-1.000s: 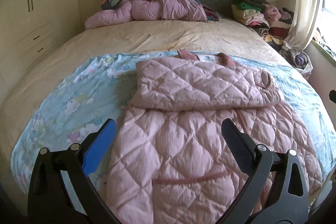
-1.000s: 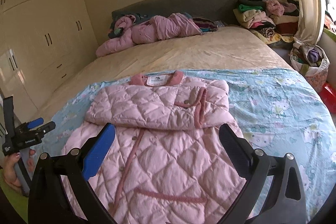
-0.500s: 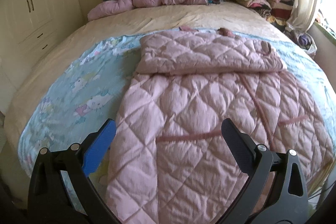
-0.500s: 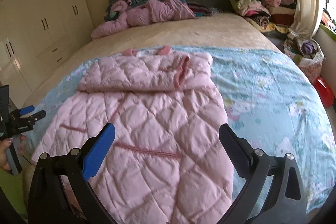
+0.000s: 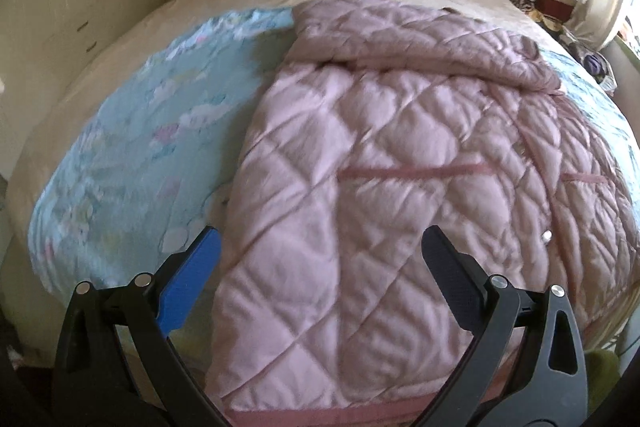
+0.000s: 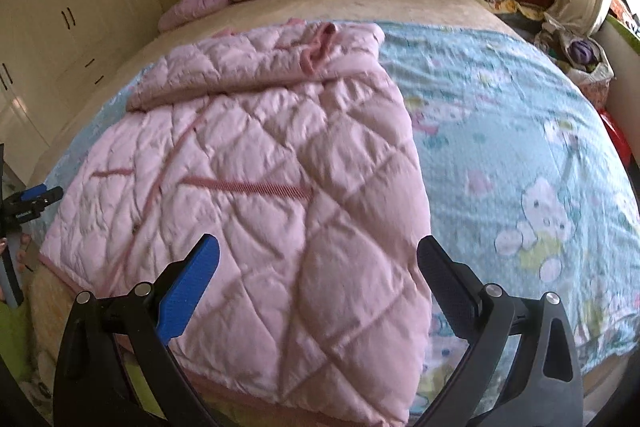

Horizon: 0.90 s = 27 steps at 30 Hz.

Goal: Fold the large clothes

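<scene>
both grippers (image 5: 320, 251) (image 6: 318, 259) open over pink coat (image 5: 360, 187), hem probably untouched

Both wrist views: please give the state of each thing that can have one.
Pink quilted coat: spread flat on the bed, sleeves folded across the chest, hem not yet folded.
Light blue cartoon-print blanket: spread under the coat.
Left gripper: open, holding nothing.
Right gripper: open, holding nothing.
Cream wardrobe doors: shut.
</scene>
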{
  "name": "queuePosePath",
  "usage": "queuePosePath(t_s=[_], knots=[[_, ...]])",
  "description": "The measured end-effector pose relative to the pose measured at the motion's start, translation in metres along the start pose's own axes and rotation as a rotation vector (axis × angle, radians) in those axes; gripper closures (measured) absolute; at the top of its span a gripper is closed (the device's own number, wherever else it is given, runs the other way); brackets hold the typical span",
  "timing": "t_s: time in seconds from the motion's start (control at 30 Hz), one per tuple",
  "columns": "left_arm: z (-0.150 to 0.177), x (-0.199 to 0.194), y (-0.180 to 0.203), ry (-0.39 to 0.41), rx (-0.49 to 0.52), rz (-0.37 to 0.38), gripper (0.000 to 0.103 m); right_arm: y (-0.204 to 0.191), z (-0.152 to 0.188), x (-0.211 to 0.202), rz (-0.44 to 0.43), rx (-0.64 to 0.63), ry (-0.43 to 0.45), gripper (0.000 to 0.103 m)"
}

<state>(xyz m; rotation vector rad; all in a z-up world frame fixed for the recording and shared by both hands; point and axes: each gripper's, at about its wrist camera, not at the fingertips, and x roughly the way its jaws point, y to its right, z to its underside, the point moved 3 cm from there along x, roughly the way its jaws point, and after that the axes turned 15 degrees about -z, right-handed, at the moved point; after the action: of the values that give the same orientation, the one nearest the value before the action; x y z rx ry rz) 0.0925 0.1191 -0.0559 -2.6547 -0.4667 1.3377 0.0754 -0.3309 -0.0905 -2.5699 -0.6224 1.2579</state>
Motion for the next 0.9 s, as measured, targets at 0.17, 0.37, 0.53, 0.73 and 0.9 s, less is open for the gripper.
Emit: queuePosePath(t_s=[0.17,0.37,0.53,0.73,0.9], knots=[[0.022,0.019,-0.022,-0.084,-0.033,0.002,0.009,0.012,0.016,0.001,0.013,0.026,-0.028,0.004],[0.048,0.037,-0.036,-0.183,-0.063,0.051,0.009,0.023,0.03,0.002,0.019,0.057,-0.052,0.004],[0.056,0.04,-0.041,-0.227,-0.077,0.115,0.009,0.025,0.04,0.001,0.004,0.071,-0.069,0.004],[0.063,0.044,-0.038,-0.275,-0.054,0.178,0.009,0.024,0.049,0.001,-0.012,0.075,-0.09,0.004],[0.063,0.044,-0.036,-0.283,-0.025,0.188,0.009,0.019,0.054,0.003,-0.026,0.065,-0.107,0.004]])
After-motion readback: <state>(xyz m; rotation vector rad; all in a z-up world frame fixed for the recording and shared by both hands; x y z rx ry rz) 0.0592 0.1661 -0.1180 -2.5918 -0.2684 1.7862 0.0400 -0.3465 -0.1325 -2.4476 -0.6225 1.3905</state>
